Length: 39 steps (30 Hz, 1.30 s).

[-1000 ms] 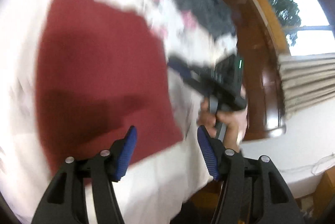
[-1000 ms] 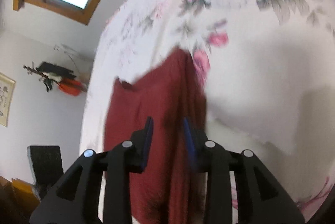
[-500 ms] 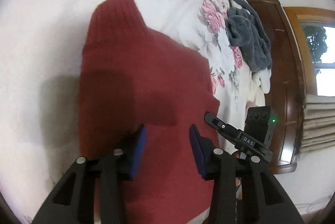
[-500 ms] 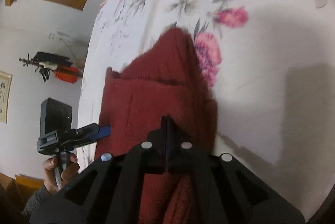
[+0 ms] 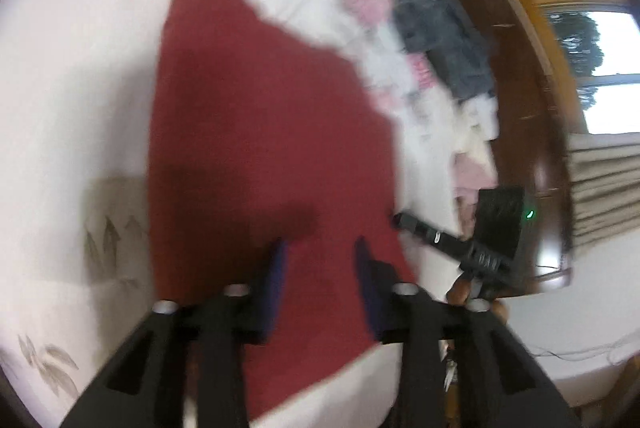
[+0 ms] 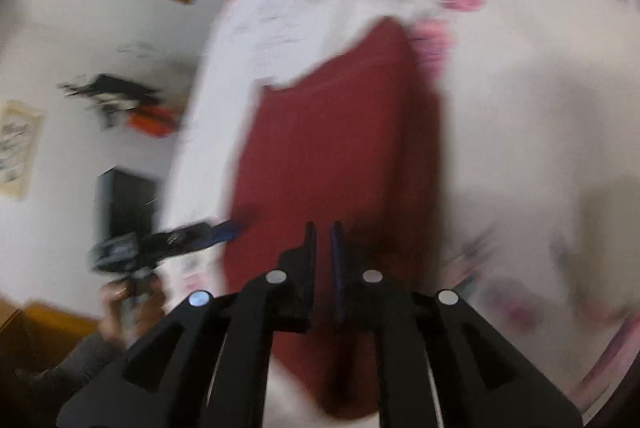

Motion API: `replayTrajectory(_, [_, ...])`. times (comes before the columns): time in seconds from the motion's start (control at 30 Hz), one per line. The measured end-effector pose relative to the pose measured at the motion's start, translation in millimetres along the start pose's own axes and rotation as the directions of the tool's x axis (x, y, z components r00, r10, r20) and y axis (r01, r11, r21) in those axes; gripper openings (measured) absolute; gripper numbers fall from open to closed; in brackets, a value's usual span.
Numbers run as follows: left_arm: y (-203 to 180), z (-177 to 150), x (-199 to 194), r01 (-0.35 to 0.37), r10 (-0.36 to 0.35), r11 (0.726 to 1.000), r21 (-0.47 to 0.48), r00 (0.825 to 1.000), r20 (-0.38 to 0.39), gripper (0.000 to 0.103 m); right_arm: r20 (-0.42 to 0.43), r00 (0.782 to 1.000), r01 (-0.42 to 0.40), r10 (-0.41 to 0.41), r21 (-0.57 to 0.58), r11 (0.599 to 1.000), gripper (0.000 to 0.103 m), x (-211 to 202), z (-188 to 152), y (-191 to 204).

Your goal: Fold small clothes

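Left wrist view, blurred dark-red knit garment [image 5: 260,156], flat on floral bedsheet [image 5: 72,76]

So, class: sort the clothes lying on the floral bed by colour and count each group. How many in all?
Red: 1, the red garment spread flat.
Dark grey: 1, the grey garment near the headboard.
White or pale: 1 blurred pale heap below it; separate items cannot be told.
Total: 3.

From my remote feed: daylight through a wood-framed window [image 5: 592,68], white walls [image 6: 60,28], a dark wooden headboard [image 5: 516,100], pleated curtains [image 5: 600,188].
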State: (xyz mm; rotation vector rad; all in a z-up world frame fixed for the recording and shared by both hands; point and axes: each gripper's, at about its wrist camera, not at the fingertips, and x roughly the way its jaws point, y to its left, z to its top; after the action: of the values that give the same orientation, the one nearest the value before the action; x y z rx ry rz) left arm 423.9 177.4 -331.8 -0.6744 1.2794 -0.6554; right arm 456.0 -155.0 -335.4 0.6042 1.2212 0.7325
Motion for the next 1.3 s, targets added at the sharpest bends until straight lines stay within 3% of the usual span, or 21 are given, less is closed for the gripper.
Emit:
replayTrajectory(0.07, [-10, -12, -5, 0.008, -0.008, 0.999, 0.046, 1.0, -0.01, 0.042, -0.024, 1.0, 0.013, -0.014, -0.038, 0.999, 0.01, 4, -11, 9])
replayTrajectory(0.13, [-7, -21, 3, -0.083, 0.087, 0.994, 0.077, 0.995, -0.041, 0.042, -0.068, 0.994, 0.088, -0.089, -0.031, 0.996, 0.002, 21, -20, -4])
replayTrajectory(0.17, [-1, -26, 13, -0.135, 0.141, 0.987, 0.09, 0.988, -0.06, 0.037, -0.082, 0.99, 0.115, -0.115, -0.005, 0.993, 0.0, 26, -22, -17])
replayTrajectory(0.23, [7, -29, 17, -0.13, 0.134, 0.99, 0.058, 0.989, -0.062, 0.032, -0.077, 0.993, 0.096, -0.092, 0.052, 0.994, 0.0, 27, -21, -30])
replayTrajectory(0.27, [8, -29, 11, -0.115, 0.116, 0.993, 0.025, 0.992, -0.04, 0.036, -0.069, 0.993, 0.095, -0.091, 0.059, 0.994, 0.0, 23, -19, -28])
replayTrajectory(0.3, [4, -32, 1, -0.096, 0.096, 0.995, 0.007, 0.995, -0.012, 0.049, -0.052, 0.995, 0.092, -0.089, 0.052, 0.994, 0.003, 15, -15, -22])
replayTrajectory(0.33, [1, -35, -6, -0.081, 0.081, 0.997, 0.004, 0.997, 0.009, 0.056, -0.032, 0.996, 0.086, -0.085, 0.053, 0.995, 0.008, 6, -9, -17])
replayTrajectory(0.37, [-4, -42, -16, -0.059, 0.059, 0.998, 0.006, 0.997, 0.042, 0.073, -0.015, 0.997, 0.081, -0.08, 0.067, 0.994, 0.026, -2, -2, -16])
replayTrajectory(0.4, [-5, -48, -28, -0.048, 0.047, 0.999, 0.012, 0.997, 0.067, 0.079, -0.001, 0.998, 0.068, -0.069, 0.09, 0.994, 0.046, -13, 7, -23])
replayTrajectory(0.5, [13, -61, -47, -0.117, 0.117, 0.993, -0.01, 0.99, 0.076, 0.079, 0.025, 1.0, 0.009, -0.014, 0.187, 0.982, 0.069, -27, 31, -43])
replayTrajectory(0.53, [21, -62, -48, -0.14, 0.142, 0.99, -0.024, 0.988, 0.066, 0.079, 0.022, 0.999, -0.034, 0.029, 0.243, 0.969, 0.072, -29, 40, -55])
replayTrajectory(0.63, [53, -71, -64, -0.154, 0.156, 0.985, -0.079, 0.987, 0.029, 0.079, 0.022, 0.995, -0.095, 0.093, 0.356, 0.93, 0.074, -26, 64, -80])
replayTrajectory(0.73, [70, -71, -60, -0.062, 0.064, 0.988, -0.145, 0.998, 0.012, 0.079, -0.011, 0.992, -0.113, 0.127, 0.388, 0.915, 0.075, -9, 74, -90])
replayTrajectory(0.83, [83, -70, -50, 0.019, -0.018, 0.982, -0.187, 1.0, 0.006, 0.079, -0.066, 0.992, -0.077, 0.111, 0.385, 0.92, 0.076, 10, 85, -94])
replayTrajectory(0.9, [89, -68, -47, 0.048, -0.047, 0.98, -0.194, 0.999, 0.009, 0.079, -0.106, 0.992, -0.021, 0.065, 0.372, 0.928, 0.076, 23, 90, -98])
replayTrajectory(1.0, [91, -61, -36, 0.091, -0.094, 0.976, -0.198, 0.996, -0.002, 0.079, -0.127, 0.991, 0.001, 0.049, 0.364, 0.931, 0.075, 35, 93, -102])
replayTrajectory(1.17, [81, -57, -9, 0.122, -0.135, 0.978, -0.17, 0.989, -0.064, 0.079, -0.149, 0.988, 0.008, 0.046, 0.342, 0.94, 0.075, 47, 102, -101])
replayTrajectory(1.3, [82, -55, 3, 0.129, -0.144, 0.973, -0.189, 0.987, -0.066, 0.079, -0.159, 0.986, 0.008, 0.046, 0.325, 0.946, 0.075, 51, 104, -102])
